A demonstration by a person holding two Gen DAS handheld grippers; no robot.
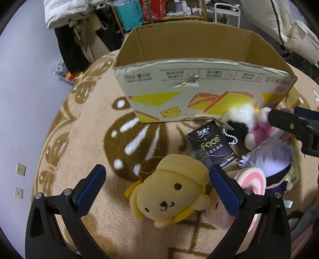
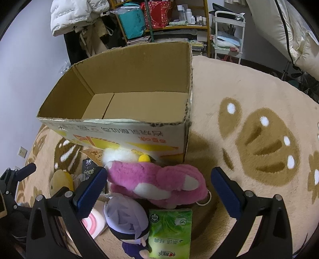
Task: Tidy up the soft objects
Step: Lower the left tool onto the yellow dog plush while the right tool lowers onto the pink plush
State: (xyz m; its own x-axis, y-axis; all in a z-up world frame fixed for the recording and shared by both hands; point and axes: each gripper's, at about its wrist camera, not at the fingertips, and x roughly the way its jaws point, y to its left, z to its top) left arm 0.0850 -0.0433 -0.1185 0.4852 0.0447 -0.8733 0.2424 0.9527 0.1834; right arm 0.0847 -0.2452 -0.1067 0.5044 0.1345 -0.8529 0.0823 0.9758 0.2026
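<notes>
**Inspector:** Report progress, nearest items first.

**Operator:** I judge the task barely begun. My left hand-held gripper (image 1: 157, 191) stands wide, empty, straddling a yellow dog plush (image 1: 169, 197) that lies on the rug (image 1: 95, 143). Its right pad sits close against a pink swirl cushion (image 1: 253, 181); I cannot tell whether they touch. My right hand-held gripper (image 2: 159, 191) is also spread wide and holds nothing. Between its fingers lie a pink plush (image 2: 157, 183) and, nearer to me, a purple-haired doll (image 2: 125, 217) beside a green tissue pack (image 2: 171, 233).

**Inspector:** Anything else loose?

**Operator:** A black tissue pack (image 1: 213, 147) marked "Face" lies just past the dog plush, and a white and black fluffy toy (image 1: 241, 119) with a bead chain rests against the foot of the box. All of it is clustered on the rug, none sorted.

**Inspector:** The container?

**Operator:** One cardboard box (image 2: 127, 75), open-topped, upright on the rug directly behind the pile. From the right wrist view I see the bare floor of the box; nothing is in it. The near corners are hidden behind the front wall.

**Inspector:** Remaining work?

**Operator:** Every soft item, by my count. Beyond the box, a cluttered shelf (image 2: 179, 27) and hanging coats (image 2: 79, 16), not involved.
</notes>
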